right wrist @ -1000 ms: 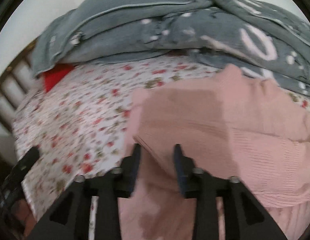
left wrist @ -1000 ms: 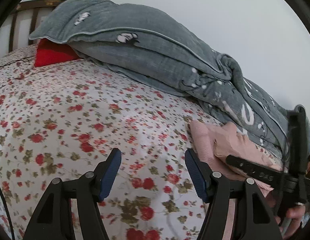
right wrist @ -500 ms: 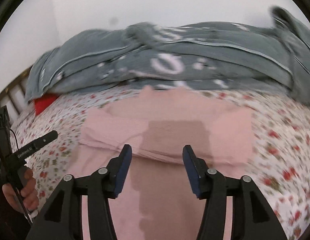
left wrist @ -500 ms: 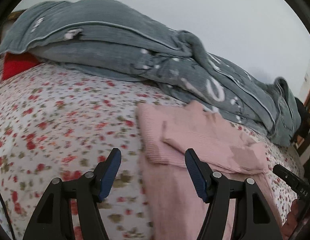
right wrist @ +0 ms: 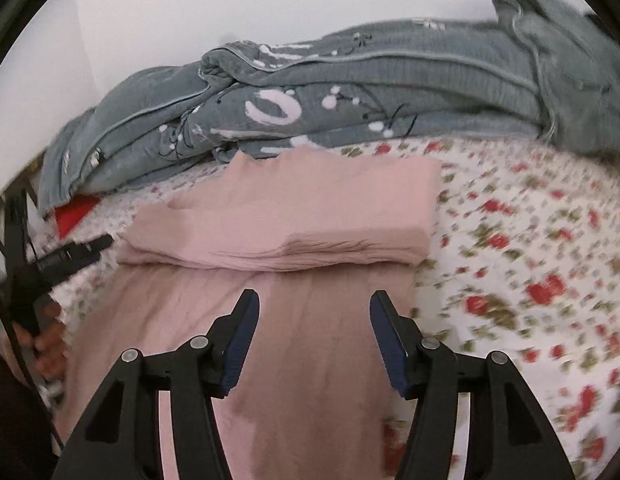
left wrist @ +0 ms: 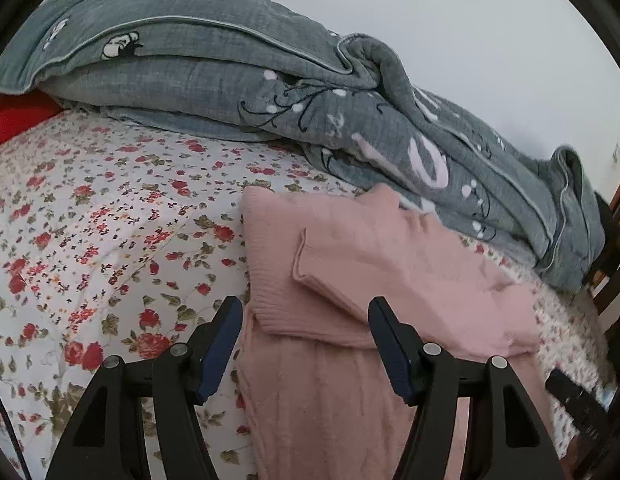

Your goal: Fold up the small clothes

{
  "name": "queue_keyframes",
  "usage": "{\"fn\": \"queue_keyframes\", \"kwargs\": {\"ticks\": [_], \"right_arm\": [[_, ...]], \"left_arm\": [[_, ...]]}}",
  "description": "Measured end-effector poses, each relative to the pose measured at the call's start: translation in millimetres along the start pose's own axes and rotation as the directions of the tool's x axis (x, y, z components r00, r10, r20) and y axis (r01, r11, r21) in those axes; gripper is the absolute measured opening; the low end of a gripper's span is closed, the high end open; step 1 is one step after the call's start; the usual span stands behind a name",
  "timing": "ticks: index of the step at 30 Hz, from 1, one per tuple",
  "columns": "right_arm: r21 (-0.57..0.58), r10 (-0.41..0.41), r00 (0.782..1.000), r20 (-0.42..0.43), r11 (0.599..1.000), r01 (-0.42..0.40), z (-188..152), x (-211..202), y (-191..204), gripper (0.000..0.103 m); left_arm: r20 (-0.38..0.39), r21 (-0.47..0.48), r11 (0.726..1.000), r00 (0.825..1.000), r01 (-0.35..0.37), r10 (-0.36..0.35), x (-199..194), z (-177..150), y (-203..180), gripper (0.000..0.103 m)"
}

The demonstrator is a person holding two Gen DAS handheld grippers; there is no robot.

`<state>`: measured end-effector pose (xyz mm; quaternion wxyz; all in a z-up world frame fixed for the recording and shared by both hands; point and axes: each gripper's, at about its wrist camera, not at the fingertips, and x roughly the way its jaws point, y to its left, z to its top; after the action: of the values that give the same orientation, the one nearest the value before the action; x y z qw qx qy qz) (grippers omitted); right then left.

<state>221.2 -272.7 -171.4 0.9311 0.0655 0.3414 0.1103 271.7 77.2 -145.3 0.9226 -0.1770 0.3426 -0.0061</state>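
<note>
Left wrist view, left gripper [left wrist: 305, 344] with jaws apart over nothing held, right gripper [right wrist: 314, 340] also apart (empty), soft pink knitted sweater [left wrist: 374, 264] half folded on flowery bed sheet [left wrist: 109, 220], big grey blanket [left wrist: 229, 80] behind.

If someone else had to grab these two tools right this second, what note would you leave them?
Left tool: open, holding nothing, over the near left edge of the pink sweater.
Right tool: open, holding nothing, above the sweater's lower part.
The sweater lies on the floral bedsheet, in front of the bunched grey blanket.
Done: the top part and sleeves are folded over into a flat band across the body.
Left: the lower part is unfolded; probably bring it up over the band, then tidy the edges.
</note>
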Motion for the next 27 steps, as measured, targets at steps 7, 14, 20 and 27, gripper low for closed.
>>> {"fn": "queue_keyframes", "kwargs": {"ticks": [7, 14, 20, 27], "right_arm": [[0.06, 0.026, 1.0, -0.007, 0.998, -0.025, -6, -3, -13, 0.057], [0.048, 0.018, 1.0, 0.012, 0.999, -0.019, -8, -8, -15, 0.057], [0.064, 0.016, 1.0, 0.014, 0.998, -0.017, -9, -11, -22, 0.057], [0.083, 0.003, 1.0, 0.005, 0.997, -0.004, -10, -8, -24, 0.057]], "left_arm": [[0.01, -0.089, 0.992, 0.996, 0.092, -0.092, 11, 2, -5, 0.055], [-0.011, -0.095, 0.992, 0.997, 0.08, -0.082, 28, -2, -12, 0.031], [-0.003, -0.136, 0.987, 0.996, 0.089, -0.091, 31, -2, -3, 0.012], [0.029, -0.131, 0.986, 0.995, 0.101, -0.098, 26, -2, -4, 0.006]]}}
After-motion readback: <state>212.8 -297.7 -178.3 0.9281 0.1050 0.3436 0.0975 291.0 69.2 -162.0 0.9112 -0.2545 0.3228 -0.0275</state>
